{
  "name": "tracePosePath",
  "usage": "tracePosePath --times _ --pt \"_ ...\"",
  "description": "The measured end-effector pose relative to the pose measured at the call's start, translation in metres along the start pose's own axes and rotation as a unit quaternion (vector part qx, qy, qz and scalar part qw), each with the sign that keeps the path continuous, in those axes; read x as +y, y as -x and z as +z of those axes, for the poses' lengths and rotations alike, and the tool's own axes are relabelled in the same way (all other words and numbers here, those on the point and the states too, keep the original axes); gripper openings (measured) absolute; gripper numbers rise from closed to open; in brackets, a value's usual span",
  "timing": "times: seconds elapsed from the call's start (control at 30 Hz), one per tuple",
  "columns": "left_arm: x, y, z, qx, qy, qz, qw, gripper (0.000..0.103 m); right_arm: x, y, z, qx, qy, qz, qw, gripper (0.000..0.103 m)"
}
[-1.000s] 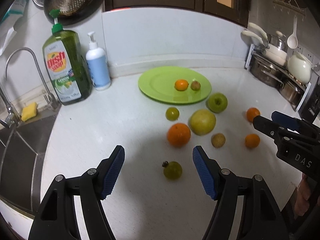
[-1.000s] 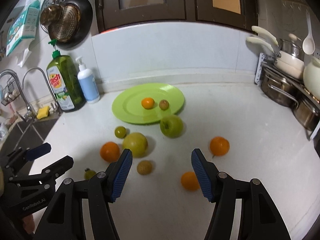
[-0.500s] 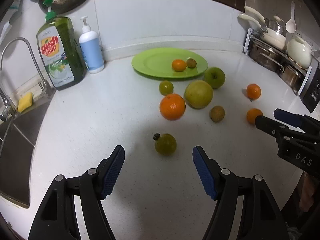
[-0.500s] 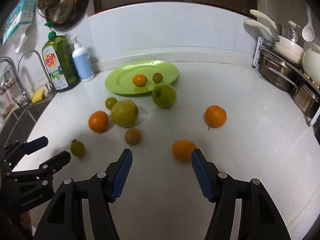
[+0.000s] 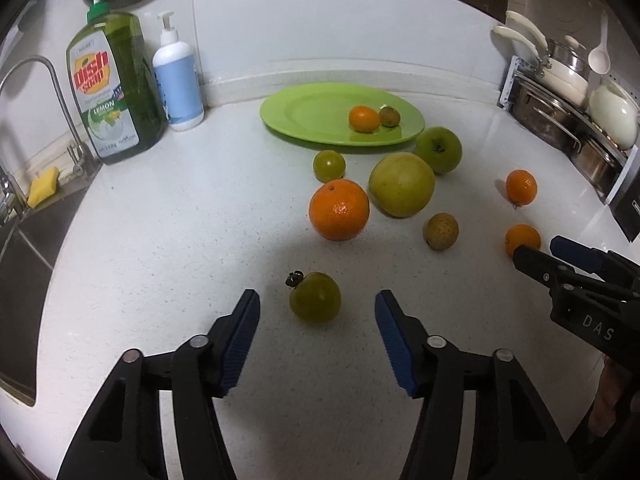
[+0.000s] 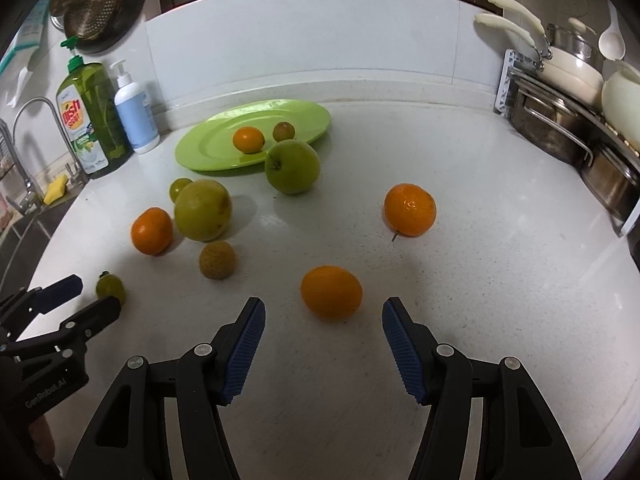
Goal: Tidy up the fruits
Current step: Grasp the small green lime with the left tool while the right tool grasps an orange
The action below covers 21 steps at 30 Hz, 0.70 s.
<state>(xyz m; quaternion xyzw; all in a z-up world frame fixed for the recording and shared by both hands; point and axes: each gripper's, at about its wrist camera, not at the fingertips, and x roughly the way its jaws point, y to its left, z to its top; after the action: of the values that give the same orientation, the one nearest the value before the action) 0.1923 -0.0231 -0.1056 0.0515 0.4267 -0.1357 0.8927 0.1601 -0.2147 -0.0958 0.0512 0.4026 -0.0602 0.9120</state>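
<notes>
1. Left gripper (image 5: pixel 316 334): jaws have just been closing but remain open, with the small green fruit (image 5: pixel 316 298) between them, no pad touching it yet.
2. Right gripper (image 6: pixel 323 338): jaws open at a middle width, nothing held; the small orange fruit (image 6: pixel 331 292) lying just in front of the tips, not yet between the pads.
3. Landmark: green plate (image 5: pixel 296 114) at the back of the white surface (image 5: pixel 180 220). Already on the plate: 1 small orange fruit and 1 small brown fruit.
4. Both target fruits well in front of the plate, at the near edge of the group; 6 other fruits lying between them and the plate, or beside it.
5. Step in hand, as judged: taking 1 fruit with each gripper.
6. For a good grip on the left: lower until the pads stand at the widest part of the green fruit, away from the stalk (image 5: pixel 294 279), then close gently; round fruit probably rolls if pushed from 1 side only.
7. For the right: advance a little so the orange fruit sits centred between the pads before closing.
8. Afterwards, lift straight up before moving toward the plate, to avoid knocking the big orange (image 5: pixel 339 210) on the way.
</notes>
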Motion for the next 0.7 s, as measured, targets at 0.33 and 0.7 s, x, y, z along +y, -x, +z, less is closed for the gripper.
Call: tracePosePath --times 0.33,0.7 --pt "0.0 -0.013 0.002 0.017 0.01 0.006 0.9998 0.044 0.0 -0.014 0.004 0.01 0.004 0.01 1.0 0.052" --pt "0.0 -0.017 0.006 0.019 0.008 0.009 0.9997 0.035 0.002 -0.026 0.005 0.026 0.01 0.002 1.0 0.037"
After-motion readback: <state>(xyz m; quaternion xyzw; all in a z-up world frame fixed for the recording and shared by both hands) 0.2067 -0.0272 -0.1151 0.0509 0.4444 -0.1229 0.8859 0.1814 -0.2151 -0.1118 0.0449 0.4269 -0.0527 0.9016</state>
